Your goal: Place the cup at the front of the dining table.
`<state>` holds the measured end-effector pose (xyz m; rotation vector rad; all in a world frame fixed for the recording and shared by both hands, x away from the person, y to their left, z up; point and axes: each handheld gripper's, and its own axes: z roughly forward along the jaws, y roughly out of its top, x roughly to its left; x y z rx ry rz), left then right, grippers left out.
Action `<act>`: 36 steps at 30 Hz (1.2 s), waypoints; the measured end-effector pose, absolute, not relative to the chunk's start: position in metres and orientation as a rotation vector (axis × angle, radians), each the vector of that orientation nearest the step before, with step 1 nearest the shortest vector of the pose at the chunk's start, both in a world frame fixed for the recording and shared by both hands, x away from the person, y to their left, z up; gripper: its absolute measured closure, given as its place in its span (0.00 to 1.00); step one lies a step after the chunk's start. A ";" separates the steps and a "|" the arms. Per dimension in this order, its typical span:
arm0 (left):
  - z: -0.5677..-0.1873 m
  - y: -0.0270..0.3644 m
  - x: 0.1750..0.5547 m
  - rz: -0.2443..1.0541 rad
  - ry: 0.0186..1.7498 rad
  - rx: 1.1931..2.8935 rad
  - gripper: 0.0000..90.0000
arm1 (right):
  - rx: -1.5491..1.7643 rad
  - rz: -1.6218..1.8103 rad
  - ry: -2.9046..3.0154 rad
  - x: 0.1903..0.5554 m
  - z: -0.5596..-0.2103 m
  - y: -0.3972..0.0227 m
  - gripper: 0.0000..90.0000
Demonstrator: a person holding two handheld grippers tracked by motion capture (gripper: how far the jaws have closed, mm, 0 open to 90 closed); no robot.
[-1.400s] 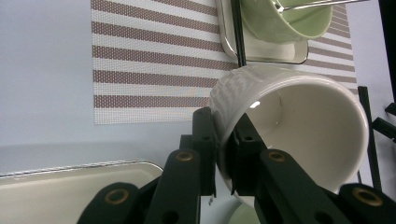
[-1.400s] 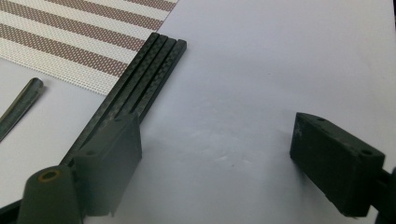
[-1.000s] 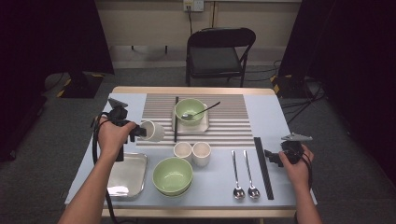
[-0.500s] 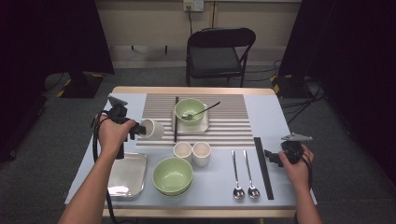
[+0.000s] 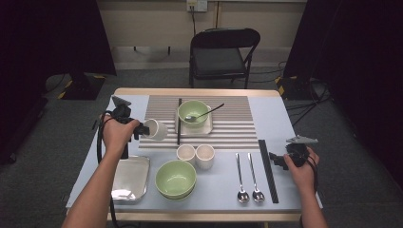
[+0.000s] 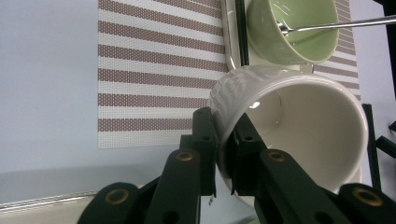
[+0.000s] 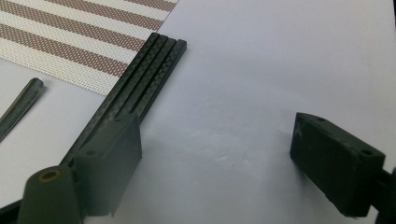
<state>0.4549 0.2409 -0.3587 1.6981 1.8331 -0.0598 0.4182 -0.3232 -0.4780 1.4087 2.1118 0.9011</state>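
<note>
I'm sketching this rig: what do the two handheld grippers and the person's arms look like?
Both grippers, left and right, are black, each topped by a grey three-cornered plate and trailing a black cable. Their blocky black fingers have brass-coloured pivots. The forearms are bare, with no sleeves.

Left forearm comes in from bottom left, reaching forward over the bench; left hand [image 5: 115,135] wraps the left gripper [image 6: 224,140], which points right in the high view. Its fingers [image 6: 204,135] are pinched nearly closed, one each side of a thin wall. Right forearm enters bottom right; right hand [image 5: 300,166] holds the right gripper [image 7: 215,140] low, pointing left, fingers [image 7: 337,161] spread wide, nothing between.
</note>
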 end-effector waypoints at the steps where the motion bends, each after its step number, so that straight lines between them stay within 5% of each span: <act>1: -0.359 0.241 0.455 -0.057 1.835 1.699 0.92 | 1.409 0.901 2.112 0.418 -0.478 -0.323 0.17; 36: -0.359 0.245 0.472 -0.032 1.882 1.644 0.92 | 1.409 0.901 2.112 0.418 -0.478 -0.323 0.17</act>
